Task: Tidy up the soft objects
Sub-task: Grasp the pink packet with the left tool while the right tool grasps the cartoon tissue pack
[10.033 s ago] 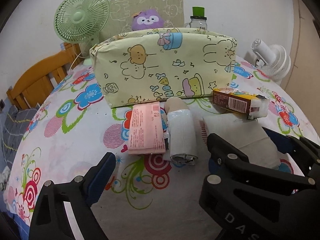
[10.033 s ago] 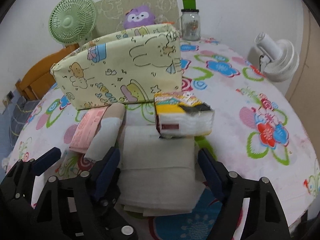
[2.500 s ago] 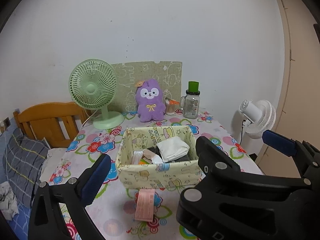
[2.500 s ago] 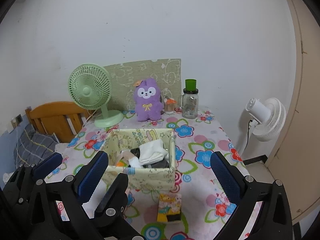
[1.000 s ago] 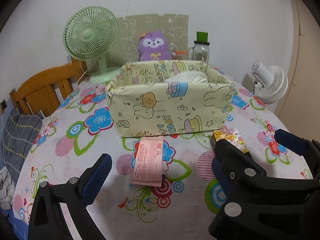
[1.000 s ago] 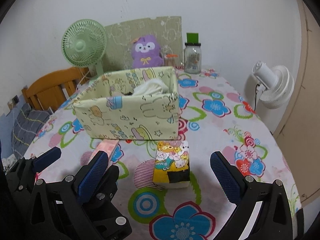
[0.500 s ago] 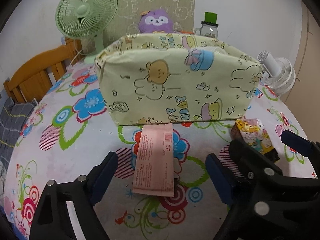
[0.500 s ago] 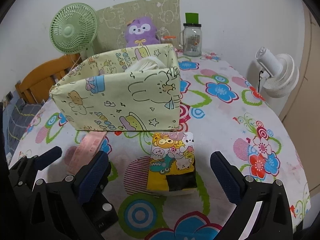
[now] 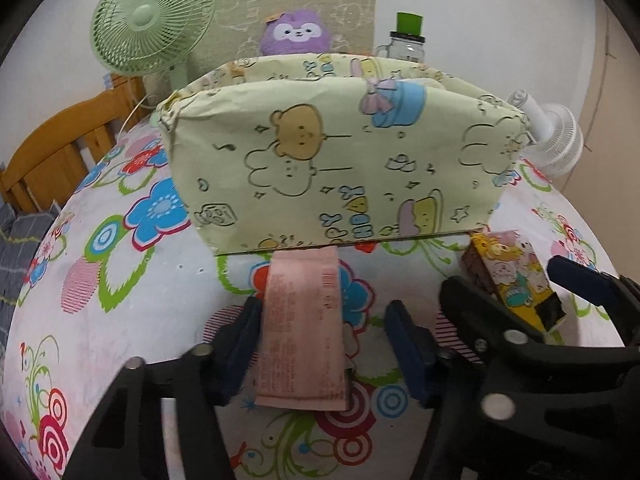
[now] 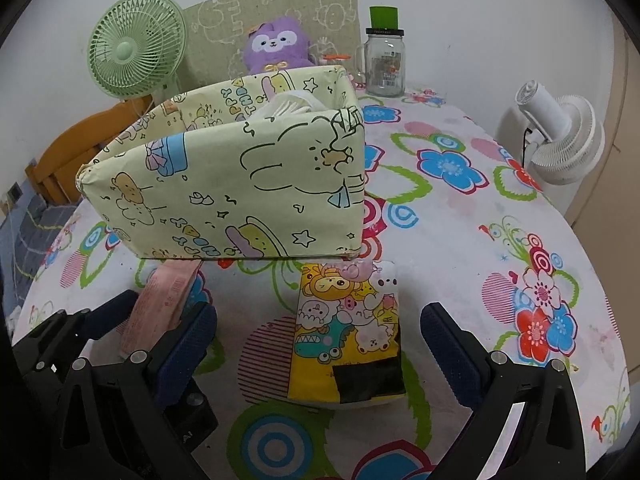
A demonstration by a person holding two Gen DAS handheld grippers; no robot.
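Note:
A pale yellow cartoon-print fabric box stands on the flowered tablecloth, with white cloth showing inside it in the right wrist view. A pink tissue pack lies in front of the box. My left gripper is open, with its blue pads on either side of the pink pack. A yellow cartoon tissue pack lies to the right, also in the left wrist view. My right gripper is open around the yellow pack.
A green fan, a purple plush, a patterned board and a glass jar with a green lid stand behind the box. A white fan is off the right edge. A wooden chair is at the left.
Both grippers have come down and forward toward the table. My left gripper's fingers have narrowed around the pink pack. My right gripper now straddles the yellow pack.

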